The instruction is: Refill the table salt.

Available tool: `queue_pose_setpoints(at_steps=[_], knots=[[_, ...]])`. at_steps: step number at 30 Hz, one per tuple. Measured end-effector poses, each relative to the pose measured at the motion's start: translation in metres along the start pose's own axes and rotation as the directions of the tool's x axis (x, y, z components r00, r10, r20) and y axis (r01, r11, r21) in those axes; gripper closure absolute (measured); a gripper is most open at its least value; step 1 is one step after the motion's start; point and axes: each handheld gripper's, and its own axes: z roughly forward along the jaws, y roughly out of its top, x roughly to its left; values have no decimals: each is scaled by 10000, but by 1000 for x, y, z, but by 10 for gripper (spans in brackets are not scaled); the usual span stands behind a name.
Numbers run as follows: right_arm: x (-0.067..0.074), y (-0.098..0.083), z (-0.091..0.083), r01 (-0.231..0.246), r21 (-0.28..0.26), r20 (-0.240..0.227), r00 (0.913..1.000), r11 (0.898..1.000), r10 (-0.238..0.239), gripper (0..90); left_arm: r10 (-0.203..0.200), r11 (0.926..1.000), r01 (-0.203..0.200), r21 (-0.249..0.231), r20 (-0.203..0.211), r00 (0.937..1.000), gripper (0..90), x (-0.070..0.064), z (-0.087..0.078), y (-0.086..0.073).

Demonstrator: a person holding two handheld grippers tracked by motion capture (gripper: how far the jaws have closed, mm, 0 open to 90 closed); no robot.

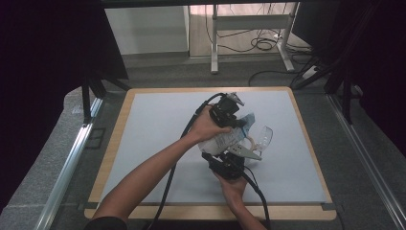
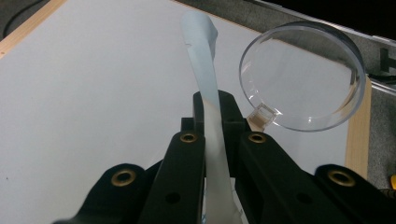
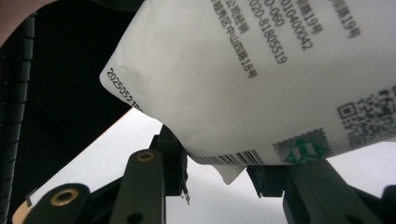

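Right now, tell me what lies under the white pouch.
Under the white pouch sits the right claw, its jaws at the barcoded bottom edge, above the pale table mat. The pouch's contents stay hidden.

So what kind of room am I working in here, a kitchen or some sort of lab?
Most likely a lab or recording workspace, not a kitchen: a bare grey mat on a wood-edged table, dark curtains at both sides, and loose cables on the floor under a metal-legged desk beyond.
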Motion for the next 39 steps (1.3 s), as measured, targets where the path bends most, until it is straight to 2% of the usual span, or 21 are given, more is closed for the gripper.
queue_pose_setpoints(at_steps=[18, 39], knots=[[5, 1, -1, -63, -92, 29, 10000, 9999, 64, 622, 137, 9998, -138, 108, 81, 9999, 898, -1, -1, 1], [4, 0, -2, 16, -27, -77, 10000, 10000, -17, 623, 165, 9996, -167, 206, 133, 9998, 897, 0, -1, 0]])
